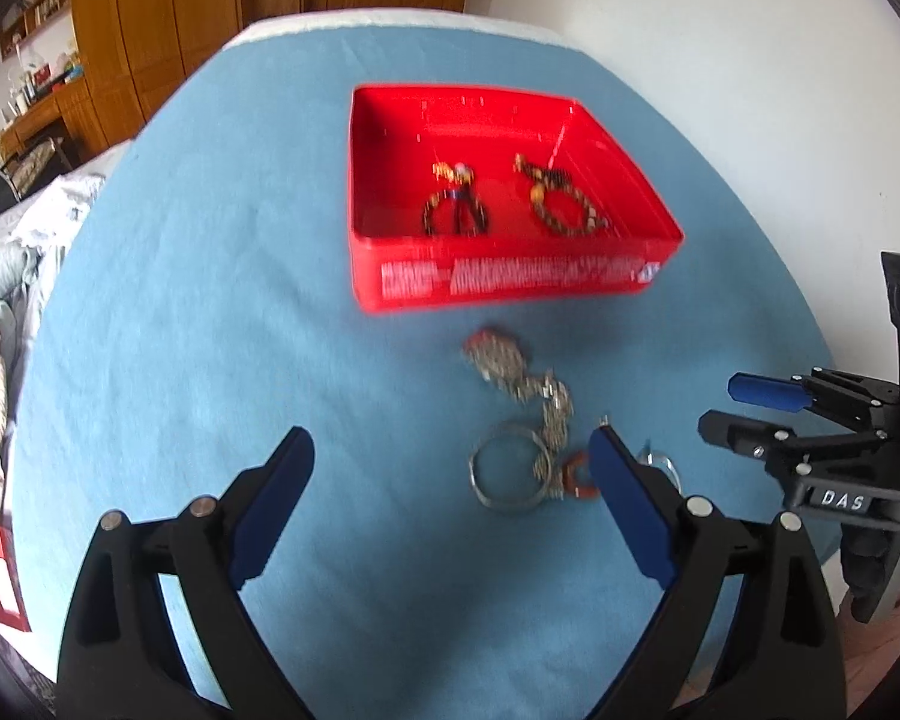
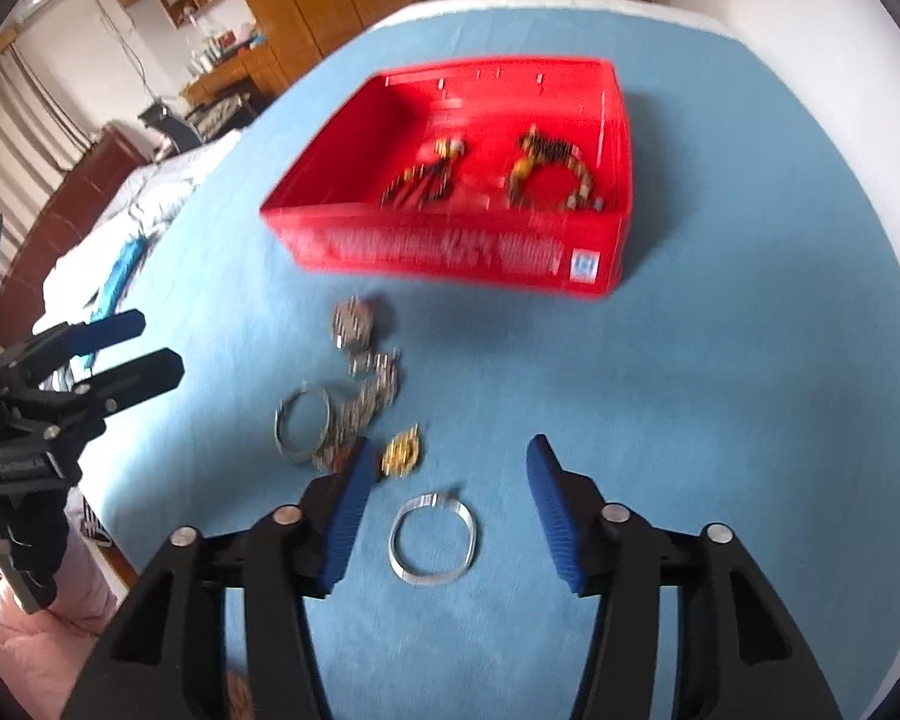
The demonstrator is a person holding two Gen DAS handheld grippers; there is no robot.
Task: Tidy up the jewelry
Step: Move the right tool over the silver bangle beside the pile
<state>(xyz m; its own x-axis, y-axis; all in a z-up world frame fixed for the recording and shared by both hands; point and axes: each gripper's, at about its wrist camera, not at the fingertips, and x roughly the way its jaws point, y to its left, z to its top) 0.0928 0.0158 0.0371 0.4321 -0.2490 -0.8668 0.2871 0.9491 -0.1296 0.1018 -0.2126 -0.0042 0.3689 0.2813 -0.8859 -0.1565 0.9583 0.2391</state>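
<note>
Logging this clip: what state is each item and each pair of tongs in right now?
red box: open-topped, two beaded bracelets inside
silver bangle: flat on cloth, between right tongs' fingers, ungripped
silver chain pile: heaped outside box
gold piece: on cloth
left tongs: open, empty
right tongs: open, empty

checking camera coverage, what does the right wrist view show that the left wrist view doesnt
Only the right wrist view shows the gold piece and the whole silver bangle between the open right gripper.

Only the left wrist view shows the small orange-red piece beside the open left gripper.

Both show the red box holding two beaded bracelets, the silver chain pile with its ring, and the blue cloth.
</note>
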